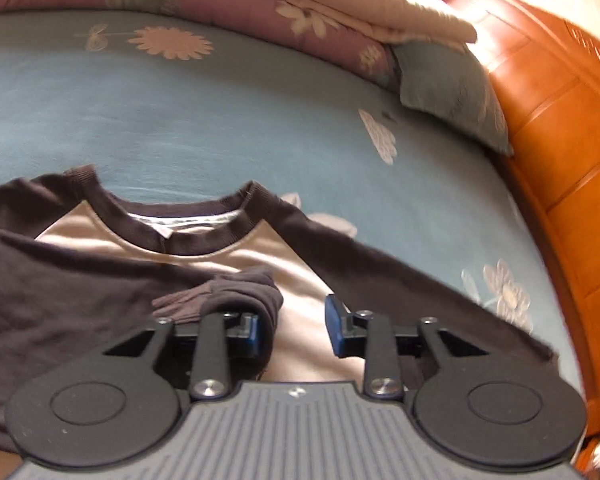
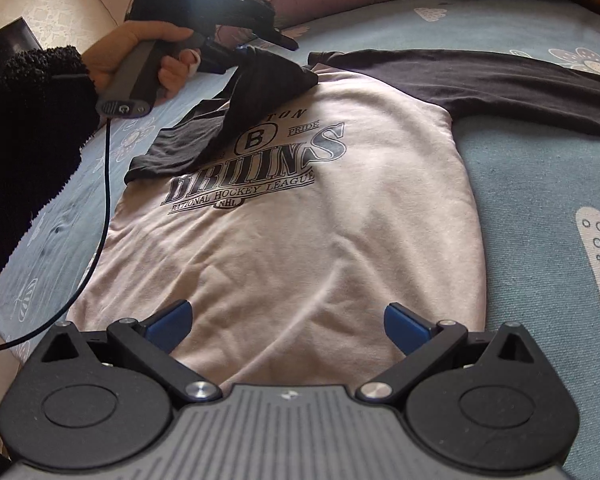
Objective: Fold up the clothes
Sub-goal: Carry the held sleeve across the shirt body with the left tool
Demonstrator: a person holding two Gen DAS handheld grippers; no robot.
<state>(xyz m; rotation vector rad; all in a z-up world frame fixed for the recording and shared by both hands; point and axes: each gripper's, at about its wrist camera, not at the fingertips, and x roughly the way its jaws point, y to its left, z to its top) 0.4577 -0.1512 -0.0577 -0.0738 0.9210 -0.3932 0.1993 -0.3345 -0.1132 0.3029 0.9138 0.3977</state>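
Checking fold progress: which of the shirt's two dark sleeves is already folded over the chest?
The sleeve beside the left gripper: it lies across the printed chest. The other sleeve lies stretched straight out on the bed sheet.

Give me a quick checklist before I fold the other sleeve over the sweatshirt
1. Left sleeve laid across the chest print: ok, folded over.
2. Left gripper free of cloth: not ok, jaws apart, but the cuff drapes over one finger.
3. Right gripper ready: ok, open and empty above the hem.
4. Right sleeve reachable: ok, stretched flat on the bed sheet.
5. Sweatshirt body flat: ok, only light wrinkles.
6. Cable clear of the fabric: cannot tell, it hangs near the sweatshirt's edge.
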